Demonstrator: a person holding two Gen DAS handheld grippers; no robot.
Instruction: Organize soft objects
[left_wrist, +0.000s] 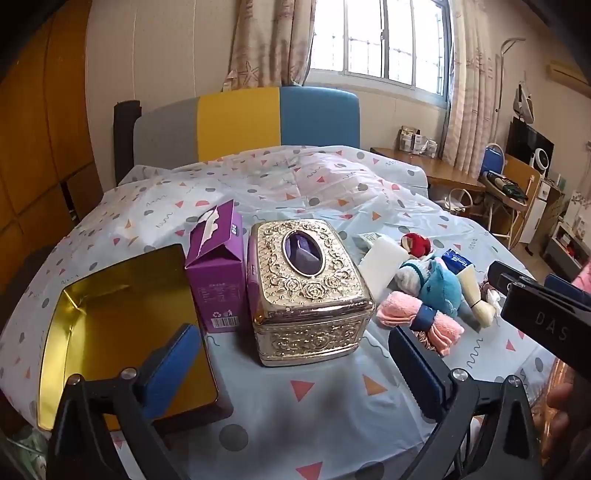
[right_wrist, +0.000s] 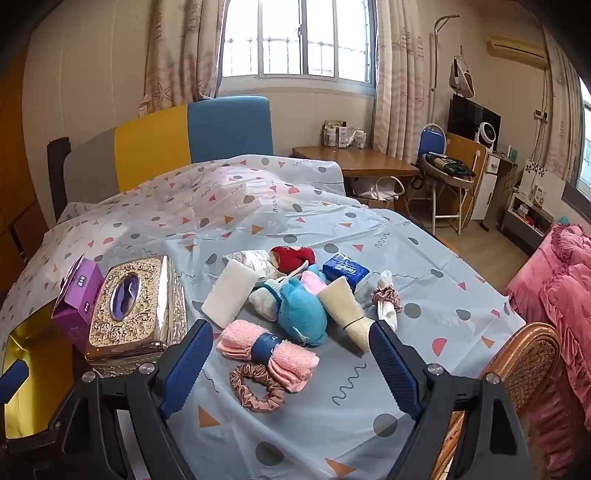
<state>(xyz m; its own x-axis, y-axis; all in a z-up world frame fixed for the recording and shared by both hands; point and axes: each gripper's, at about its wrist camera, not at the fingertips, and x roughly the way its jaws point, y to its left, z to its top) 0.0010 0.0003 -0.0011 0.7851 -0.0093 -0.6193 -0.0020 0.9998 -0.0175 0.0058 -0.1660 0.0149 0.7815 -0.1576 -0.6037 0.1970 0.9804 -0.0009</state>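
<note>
A heap of soft things lies on the patterned table cover (right_wrist: 369, 376): a rolled pink towel (right_wrist: 266, 349) with a blue band, a blue plush toy (right_wrist: 301, 314), a white sponge block (right_wrist: 229, 293), a red plush (right_wrist: 293, 258), a blue tissue pack (right_wrist: 345, 273) and a pink scrunchie (right_wrist: 256, 386). My right gripper (right_wrist: 291, 369) is open just in front of the towel and scrunchie, holding nothing. My left gripper (left_wrist: 295, 369) hangs open before the ornate gold tissue box (left_wrist: 308, 288). The towel (left_wrist: 417, 317) and plush (left_wrist: 439, 288) lie right of that box.
An open gold tin (left_wrist: 122, 332) lies at the left, with a purple carton (left_wrist: 218, 273) between it and the gold box. A wicker chair back (right_wrist: 524, 362) stands at the table's right edge, a pink bedspread (right_wrist: 561, 295) beyond. The other gripper's body (left_wrist: 543, 314) intrudes from the right.
</note>
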